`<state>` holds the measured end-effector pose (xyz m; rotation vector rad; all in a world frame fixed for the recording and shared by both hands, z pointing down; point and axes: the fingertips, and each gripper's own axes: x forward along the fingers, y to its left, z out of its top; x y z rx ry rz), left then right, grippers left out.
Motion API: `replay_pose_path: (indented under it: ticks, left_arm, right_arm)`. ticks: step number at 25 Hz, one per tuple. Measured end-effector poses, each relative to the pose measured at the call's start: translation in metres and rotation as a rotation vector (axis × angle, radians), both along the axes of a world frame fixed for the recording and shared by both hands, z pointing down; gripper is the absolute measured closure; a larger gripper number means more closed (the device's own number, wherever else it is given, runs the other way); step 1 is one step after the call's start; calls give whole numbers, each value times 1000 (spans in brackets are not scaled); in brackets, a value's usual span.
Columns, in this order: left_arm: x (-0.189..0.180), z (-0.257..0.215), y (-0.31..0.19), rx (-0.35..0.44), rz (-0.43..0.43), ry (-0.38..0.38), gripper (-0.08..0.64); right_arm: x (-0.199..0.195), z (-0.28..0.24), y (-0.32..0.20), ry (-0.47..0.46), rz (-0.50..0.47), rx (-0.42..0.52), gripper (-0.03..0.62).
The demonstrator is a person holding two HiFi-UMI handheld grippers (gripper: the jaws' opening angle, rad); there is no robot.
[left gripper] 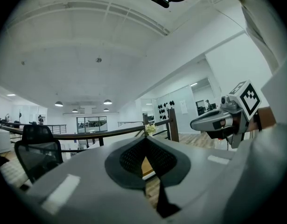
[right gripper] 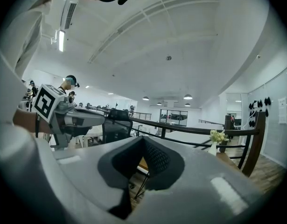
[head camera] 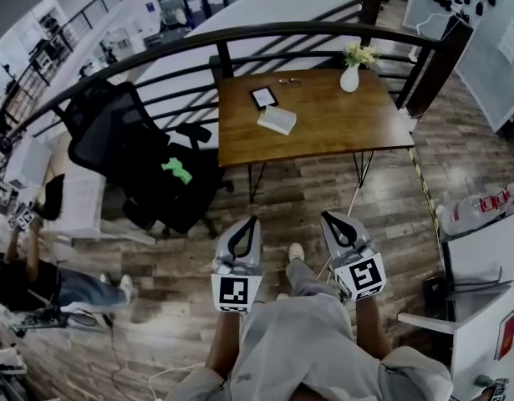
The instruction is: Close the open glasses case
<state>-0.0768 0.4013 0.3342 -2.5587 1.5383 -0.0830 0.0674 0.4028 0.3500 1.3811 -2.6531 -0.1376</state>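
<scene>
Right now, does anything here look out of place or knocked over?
Nothing much: the vase stands upright on the table. Only a green thing lying on the chair seat seems stray.

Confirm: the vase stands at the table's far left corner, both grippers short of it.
Not left: the head view shows the vase at the table's far right corner. The left gripper and right gripper are both short of it.
</scene>
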Motion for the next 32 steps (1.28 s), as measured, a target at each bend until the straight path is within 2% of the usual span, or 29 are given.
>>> replay_pose_path:
  ticks: [4,16,22,27,32]
  left_arm:
    - [0,12,-33,-43,-14,7,540]
    - [12,5,-127,-68,-47,14,540]
    - [23,10,-166,-92,-73,-11,540]
    - [35,3,-192,-88,-87,11,540]
    - [40,4,-210,-96,-108,-10,540]
  right_arm:
    - [5,5,-32,2,1,-23,589]
    - [15,6,-133,7,-39,-70,589]
    - [24,3,-174,3,-70,-79,589]
    - [31,4,-202,-6,-96,-91,589]
    - [35,2,-225,-11,-122,-84,589]
